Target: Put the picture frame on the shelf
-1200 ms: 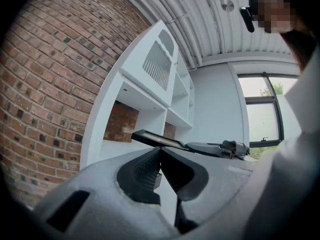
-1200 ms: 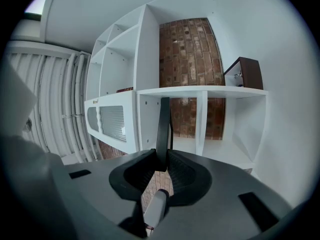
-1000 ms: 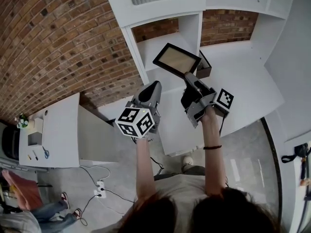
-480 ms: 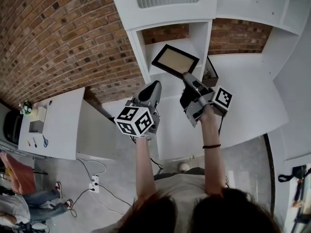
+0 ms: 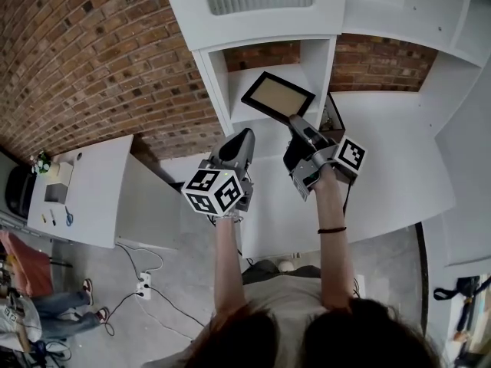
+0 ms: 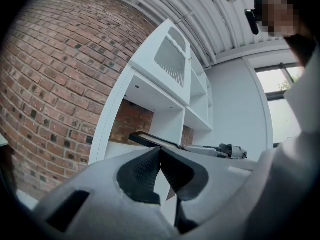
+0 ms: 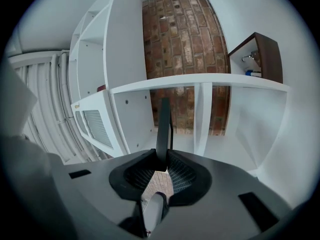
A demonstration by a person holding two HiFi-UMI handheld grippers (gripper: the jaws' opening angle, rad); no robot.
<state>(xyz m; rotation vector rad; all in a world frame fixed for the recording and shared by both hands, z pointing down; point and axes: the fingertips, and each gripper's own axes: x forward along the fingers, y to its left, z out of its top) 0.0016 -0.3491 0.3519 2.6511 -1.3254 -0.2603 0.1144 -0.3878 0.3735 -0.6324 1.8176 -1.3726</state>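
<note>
**Picture frame held up at the shelf opening**

Head view: the right gripper [image 5: 296,123] is clamped on the near edge of the picture frame [image 5: 278,96], which tilts before the left compartment of the white shelf [image 5: 265,38]. A brown box [image 5: 332,116] sits just right of it, and the left gripper [image 5: 244,135] hangs nearer and to the left. Left gripper view: the left gripper's [image 6: 160,152] jaws meet at the tips with nothing between them; the frame [image 6: 149,139] lies beyond them. Right gripper view: the right gripper's [image 7: 163,160] pads press on the frame [image 7: 163,126], seen edge-on, with a brick wall [image 7: 182,39] far behind.
</note>
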